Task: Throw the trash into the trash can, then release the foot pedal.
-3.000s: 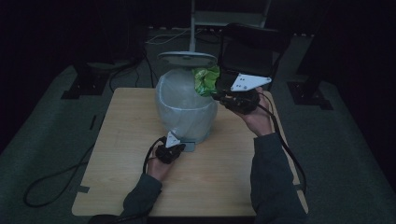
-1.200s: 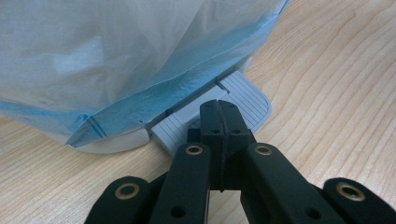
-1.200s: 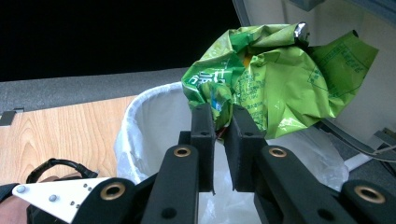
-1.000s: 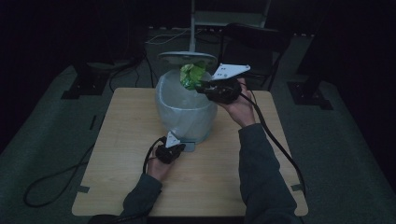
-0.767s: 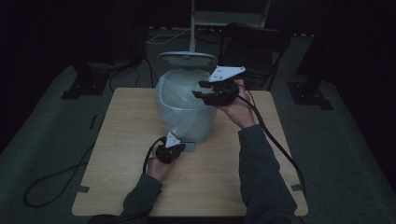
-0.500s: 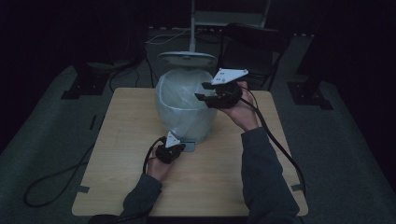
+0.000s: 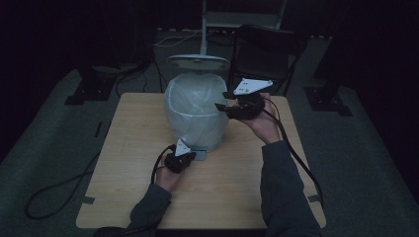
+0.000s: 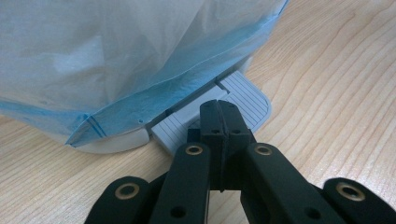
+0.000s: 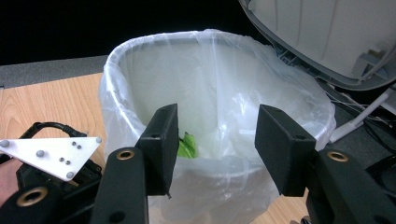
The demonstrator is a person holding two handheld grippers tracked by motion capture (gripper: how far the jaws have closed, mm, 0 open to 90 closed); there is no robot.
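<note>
While left claw (image 8: 219,122) presses pedal (image 8: 243,100), bin (image 9: 215,93) open

The high view is looking dim and underexposed, its surroundings sinking into near black while the bench (image 7: 123,163) is catching a weak, flat light. The left gripper view is showing bright and evenly lit, with wood grain crisp and the nearest black jaws going slightly soft. The right gripper view is also showing well lit, light passing through the translucent bin liner (image 9: 140,70) with mild sheen, against a black background.
</note>
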